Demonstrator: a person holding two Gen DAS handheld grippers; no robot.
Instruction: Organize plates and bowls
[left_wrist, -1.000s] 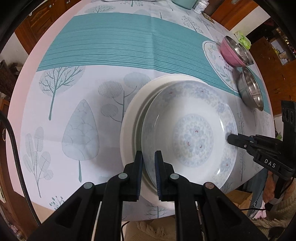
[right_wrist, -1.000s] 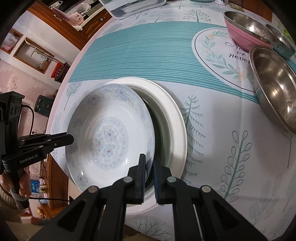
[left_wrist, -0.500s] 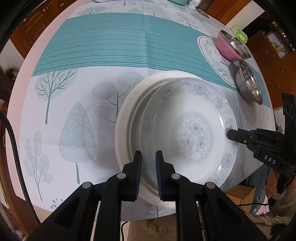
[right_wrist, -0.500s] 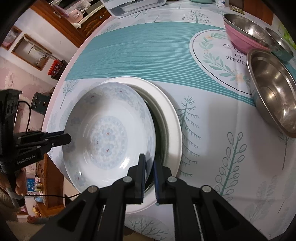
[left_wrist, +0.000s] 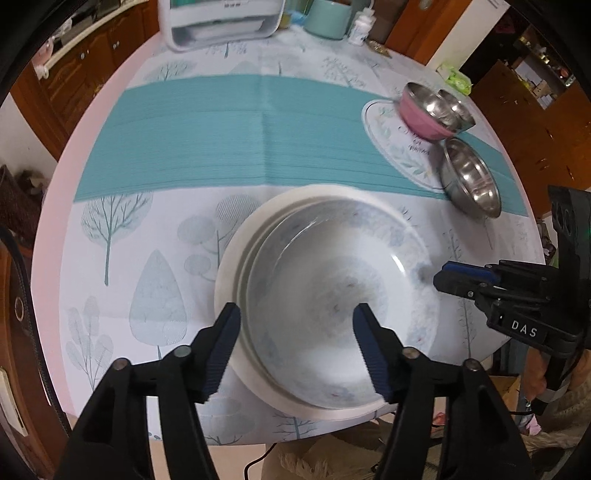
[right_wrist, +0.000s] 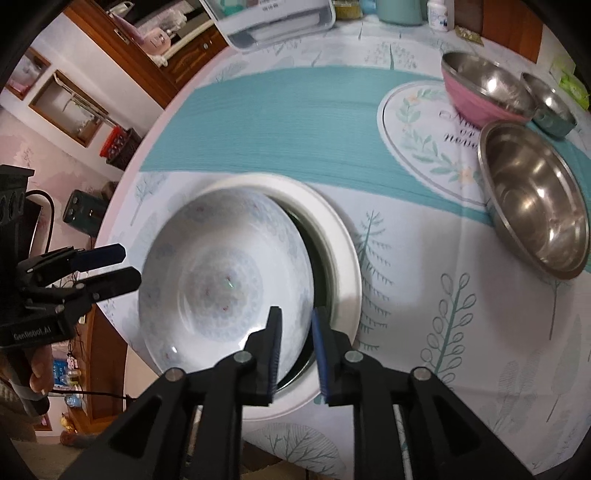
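Note:
A blue-patterned plate (left_wrist: 332, 280) (right_wrist: 221, 280) lies in a larger white plate (left_wrist: 227, 266) (right_wrist: 343, 258) near the table's front edge. My left gripper (left_wrist: 295, 321) hovers above the plate's near rim, its jaws opening wide and touching nothing; in the right wrist view the left gripper (right_wrist: 127, 266) sits at the plate's left side. The jaws of my right gripper (right_wrist: 295, 315) are opening, with the patterned plate's rim in the gap and the pads off it. In the left wrist view the right gripper (left_wrist: 443, 277) is at the plate's right edge.
A large steel bowl (left_wrist: 471, 177) (right_wrist: 535, 195), a pink bowl (left_wrist: 424, 118) (right_wrist: 480, 96) and a small steel bowl (right_wrist: 550, 103) stand at the right. A white box (left_wrist: 221, 22), a green cup (left_wrist: 328, 18) and a bottle (left_wrist: 360, 29) line the far edge.
Both grippers have let go of the patterned plate's rim. The left jaws have spread wide and that gripper has risen; the right jaws have parted a little. The plate now lies in the white plate.

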